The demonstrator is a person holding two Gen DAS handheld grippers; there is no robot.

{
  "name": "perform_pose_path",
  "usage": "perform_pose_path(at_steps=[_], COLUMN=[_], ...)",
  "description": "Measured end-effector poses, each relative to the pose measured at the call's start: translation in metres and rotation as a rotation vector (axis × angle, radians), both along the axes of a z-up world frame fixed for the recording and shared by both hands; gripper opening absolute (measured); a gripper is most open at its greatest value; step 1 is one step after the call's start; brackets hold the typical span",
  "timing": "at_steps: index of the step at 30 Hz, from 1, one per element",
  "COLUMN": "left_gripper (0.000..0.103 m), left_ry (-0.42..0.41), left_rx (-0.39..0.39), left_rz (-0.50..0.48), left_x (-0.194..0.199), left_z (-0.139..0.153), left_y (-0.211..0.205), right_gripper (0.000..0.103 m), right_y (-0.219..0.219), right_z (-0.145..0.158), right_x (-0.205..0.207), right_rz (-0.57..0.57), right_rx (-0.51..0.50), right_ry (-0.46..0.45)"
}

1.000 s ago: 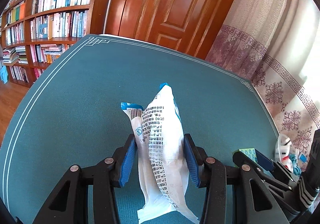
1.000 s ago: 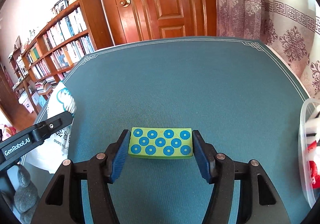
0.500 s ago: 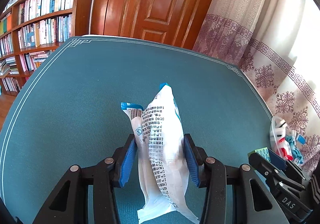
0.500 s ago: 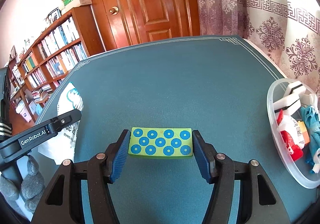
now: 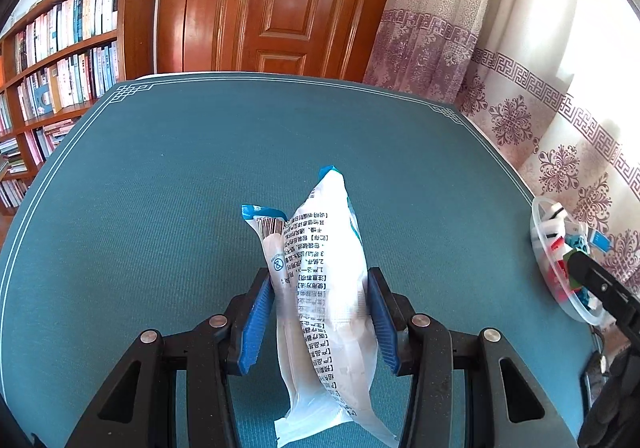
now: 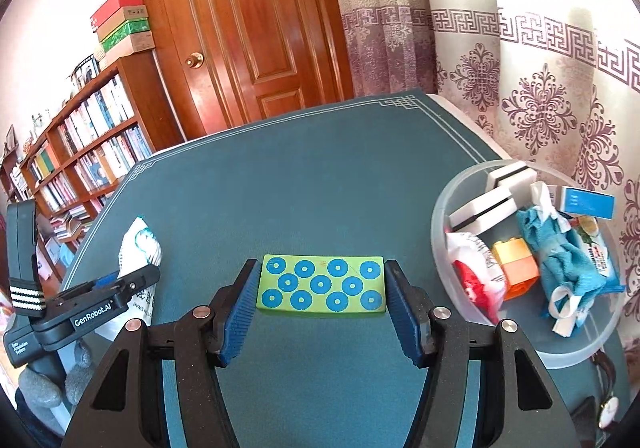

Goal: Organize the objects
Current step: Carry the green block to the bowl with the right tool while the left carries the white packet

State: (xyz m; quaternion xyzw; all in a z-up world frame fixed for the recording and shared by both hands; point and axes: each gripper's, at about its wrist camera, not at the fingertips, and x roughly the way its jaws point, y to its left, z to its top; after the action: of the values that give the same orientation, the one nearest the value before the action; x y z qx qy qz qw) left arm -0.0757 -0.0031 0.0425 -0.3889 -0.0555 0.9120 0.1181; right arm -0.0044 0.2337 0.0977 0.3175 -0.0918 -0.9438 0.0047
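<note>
Two grippers, each w/ a load. The left gripper (image 5: 320,308) had its blue pads nearly together, pinching a white plastic packet (image 5: 324,288) w/ black print and blue corners — packet upright between the fingers, its top end past the tips, above the teal table mat (image 5: 180,168). The right gripper (image 6: 322,288) stood partly open, pads pressed on both short ends of a green block (image 6: 322,286) w/ blue dots, held flat over the mat. Just right of it sat a clear plastic bowl (image 6: 440,216) near the mat's right edge, holding a blue cloth (image 6: 560,256), an orange brick (image 6: 516,264), a red-white packet (image 6: 474,272) & white blocks (image 6: 492,200). Farther back: bookshelf (image 6: 92,144) at left, wooden door (image 6: 248,28), patterned curtain (image 6: 540,68) at right.
</note>
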Motion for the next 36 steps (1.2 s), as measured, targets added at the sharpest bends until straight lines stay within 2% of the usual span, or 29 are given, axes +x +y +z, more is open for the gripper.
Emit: perform_pose_path(at_steps=[10,19,31,36], left_gripper=[0.049,0.049,0.049,0.049], left_ry=[0.006,0.002,-0.014,-0.017], left_rx=[-0.027,-0.034,-0.053,-0.057], left_rz=[-0.057,-0.081,-0.088,-0.087], left_x=[0.009,0.017,0.021,0.021], left_z=[-0.002,-0.004,-0.009,-0.009], left_y=[0.018,0.029,0.039,0.04], right_gripper=[0.062,0.062,0.062,0.062], right_y=[0.06,0.119,0.163,0.165], right_z=[0.006,0.001,-0.007,-0.01], right_x=[0.031,0.045,0.027,0.015], right_rz=[-0.153,-0.288,-0.329,-0.323], right_rx=[0.037,0.02,0.003,0.045], right_ry=[0.019,0.006,-0.022,-0.028])
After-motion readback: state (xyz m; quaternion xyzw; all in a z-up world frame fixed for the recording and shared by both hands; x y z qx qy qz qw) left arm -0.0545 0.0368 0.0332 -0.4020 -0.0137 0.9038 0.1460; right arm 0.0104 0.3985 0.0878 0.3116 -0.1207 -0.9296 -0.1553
